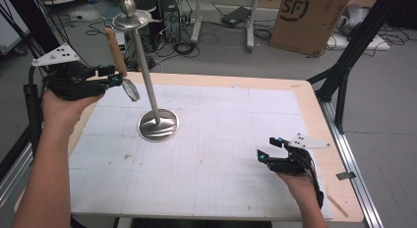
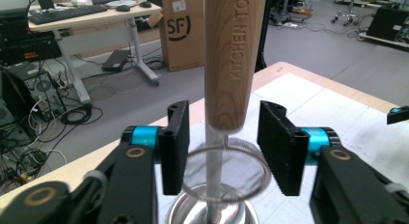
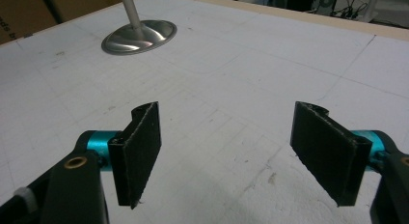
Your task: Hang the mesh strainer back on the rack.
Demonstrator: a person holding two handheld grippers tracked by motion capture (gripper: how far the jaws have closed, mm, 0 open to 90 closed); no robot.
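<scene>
Now strainer (image 2: 235, 64) between left gripper (image 2: 235, 147) pads (untouched)

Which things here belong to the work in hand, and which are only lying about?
In the work:
- strainer hanging from the stand
- metal stand
- left gripper, jaws open around the strainer's handle

Lying about:
- cardboard box
- right gripper, idle

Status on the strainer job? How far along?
Done, apparently: the strainer hangs upright beside the stand, its handle top near the stand's upper disc; the hook itself is hard to make out. In hand: the left hand-held gripper brackets the wooden handle with a gap on both sides, so no grip. The right hand-held gripper sits open and empty over the table. Left: probably just backing the left one away.
</scene>
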